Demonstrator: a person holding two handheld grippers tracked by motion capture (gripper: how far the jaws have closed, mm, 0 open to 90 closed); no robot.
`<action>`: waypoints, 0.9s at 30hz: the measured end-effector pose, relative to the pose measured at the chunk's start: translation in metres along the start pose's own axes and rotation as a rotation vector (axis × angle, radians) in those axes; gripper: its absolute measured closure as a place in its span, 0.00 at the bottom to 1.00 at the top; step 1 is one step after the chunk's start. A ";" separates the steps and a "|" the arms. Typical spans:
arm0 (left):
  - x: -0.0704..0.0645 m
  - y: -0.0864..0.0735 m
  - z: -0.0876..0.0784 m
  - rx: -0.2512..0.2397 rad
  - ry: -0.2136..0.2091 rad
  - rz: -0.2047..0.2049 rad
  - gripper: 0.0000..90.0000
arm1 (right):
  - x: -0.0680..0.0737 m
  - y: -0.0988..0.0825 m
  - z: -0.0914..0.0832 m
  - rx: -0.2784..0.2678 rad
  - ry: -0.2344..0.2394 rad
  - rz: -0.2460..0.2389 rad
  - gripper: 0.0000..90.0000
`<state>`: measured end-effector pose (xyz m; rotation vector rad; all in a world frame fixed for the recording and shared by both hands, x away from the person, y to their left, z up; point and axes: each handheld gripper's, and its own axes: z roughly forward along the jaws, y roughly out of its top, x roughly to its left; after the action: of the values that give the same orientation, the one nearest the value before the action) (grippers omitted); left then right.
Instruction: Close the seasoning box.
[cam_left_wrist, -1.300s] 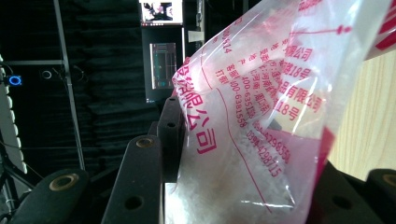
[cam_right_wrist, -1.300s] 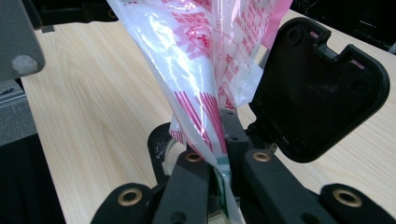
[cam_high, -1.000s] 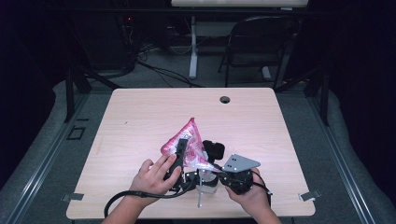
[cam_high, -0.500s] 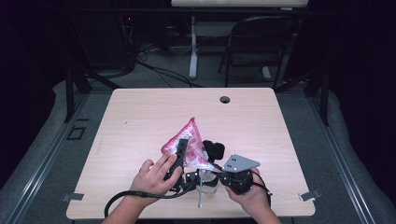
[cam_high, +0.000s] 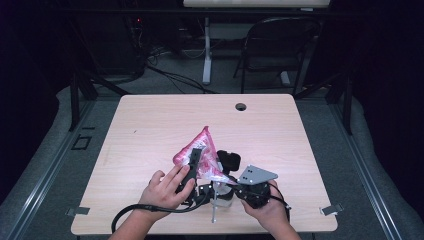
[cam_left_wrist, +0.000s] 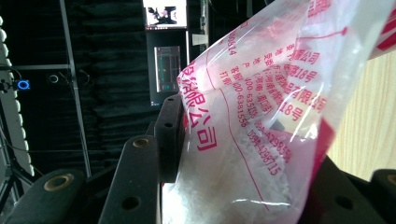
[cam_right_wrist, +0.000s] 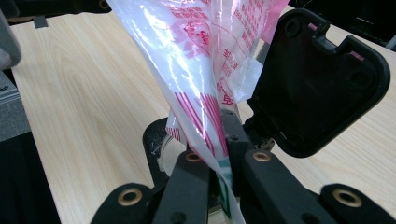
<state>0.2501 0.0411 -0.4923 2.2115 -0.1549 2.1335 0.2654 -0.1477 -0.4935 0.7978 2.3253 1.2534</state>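
High view: the table (cam_high: 150, 125) is bare wood over its far half and along both side edges, so open room lies behind the bag and to either side of it, while the work sits crowded by the near edge. There the left hand (cam_high: 162, 190) holds the left gripper (cam_high: 192, 165), whose jaws have just been opening a little with the bag (cam_high: 200, 152) between them; in the left gripper view one black jaw lies flat against the printed plastic (cam_left_wrist: 261, 116), still a grasp on the bag's body. The bag rises in a pink and clear peak pointing away from the near edge. Just right of it lies a black lid-like piece (cam_high: 229, 161). Right of that, the right hand (cam_high: 267, 207) holds the right gripper (cam_high: 235, 187), clenched on the bag's lower corner (cam_right_wrist: 205, 121), jaws pinched tight.
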 end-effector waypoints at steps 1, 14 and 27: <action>0.000 0.000 0.000 0.000 0.000 0.000 0.70 | 0.000 0.000 0.000 -0.001 0.001 0.000 1.00; 0.000 -0.001 -0.001 0.000 -0.005 0.002 0.73 | 0.001 0.000 0.000 -0.002 -0.004 -0.007 1.00; 0.001 -0.001 -0.002 -0.008 0.004 0.008 0.75 | 0.001 0.000 0.001 -0.004 -0.007 -0.003 1.00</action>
<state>0.2482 0.0421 -0.4914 2.2059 -0.1718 2.1371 0.2653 -0.1468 -0.4941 0.7955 2.3168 1.2515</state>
